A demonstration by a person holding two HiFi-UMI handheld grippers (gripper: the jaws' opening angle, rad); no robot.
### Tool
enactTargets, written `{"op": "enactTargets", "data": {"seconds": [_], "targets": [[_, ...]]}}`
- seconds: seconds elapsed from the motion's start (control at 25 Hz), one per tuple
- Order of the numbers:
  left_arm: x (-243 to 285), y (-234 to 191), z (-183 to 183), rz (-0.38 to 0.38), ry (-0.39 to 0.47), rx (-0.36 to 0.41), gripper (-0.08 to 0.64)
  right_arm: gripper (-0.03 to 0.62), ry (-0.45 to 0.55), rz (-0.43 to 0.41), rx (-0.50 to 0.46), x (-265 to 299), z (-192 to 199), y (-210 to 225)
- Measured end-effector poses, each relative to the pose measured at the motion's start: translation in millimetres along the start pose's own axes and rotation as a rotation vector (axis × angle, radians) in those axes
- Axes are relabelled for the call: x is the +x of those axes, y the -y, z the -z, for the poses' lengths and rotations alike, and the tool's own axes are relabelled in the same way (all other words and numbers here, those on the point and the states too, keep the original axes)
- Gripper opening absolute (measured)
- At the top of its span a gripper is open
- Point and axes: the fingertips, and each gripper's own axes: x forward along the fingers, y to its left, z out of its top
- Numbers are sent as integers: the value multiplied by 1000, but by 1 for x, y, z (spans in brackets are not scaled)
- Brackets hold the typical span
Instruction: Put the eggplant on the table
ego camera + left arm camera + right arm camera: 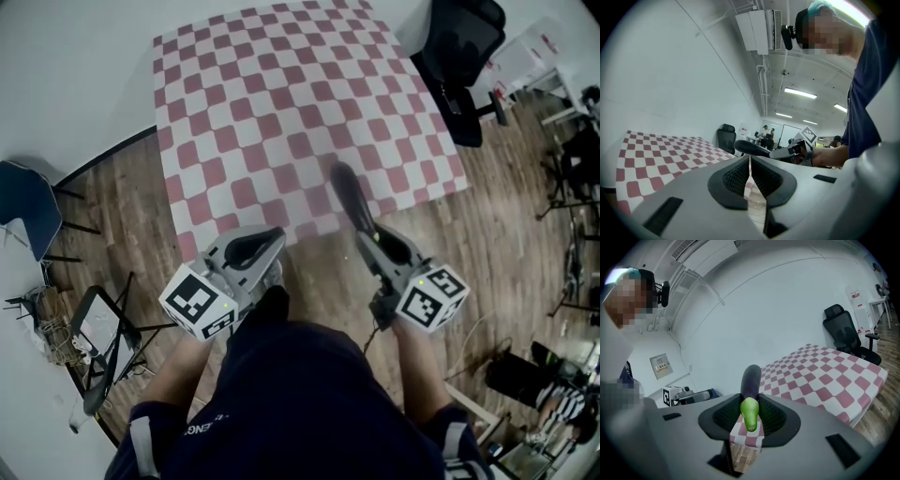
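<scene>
A dark purple eggplant [352, 201] with a green stem end [750, 412] sticks forward out of my right gripper [378, 246], which is shut on it near the stem. Its tip hangs over the near edge of the table [281, 103], which wears a red-and-white checkered cloth. My left gripper [270, 242] is level with it at the left, just short of the table edge. Its pads [740, 178] stand together with nothing between them. From the left gripper view the eggplant [751, 147] and right gripper [797, 151] show side-on.
A black office chair [461, 52] stands at the table's far right corner. A blue chair [26, 208] and a black folding stand [101, 349] are on the wooden floor at the left. Desks, cables and gear crowd the right edge [572, 159].
</scene>
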Motion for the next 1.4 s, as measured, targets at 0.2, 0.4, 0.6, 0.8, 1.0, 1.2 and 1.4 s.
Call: {"op": "enactTargets", "data": {"seconds": [0.2,0.4,0.6,0.8,1.0,1.2,1.4], "targets": [[2,-55,-13,-22,-27,65,35,127,-12,18,-17,45,-28,4],[1,-87,-15,-45,-26,40,35,127,-39,12,-18,80,-37,10],[-2,-107,-5,-85,-43,6,35,126,-78,-19,-31,117,-40,20],[-1,-129,11,-168,-63,-33,35,127,-139,-56,-57,168,-29,49],[7,-157,17,-260,-83,-74,35,126,-210,-96,-117,223,-29,75],[21,-179,24,-347,-104,-124,35,126,-303,-124,-209,278,-18,106],[35,-192,32,-410,-133,-185,35,127,-377,-158,-271,322,-3,131]]}}
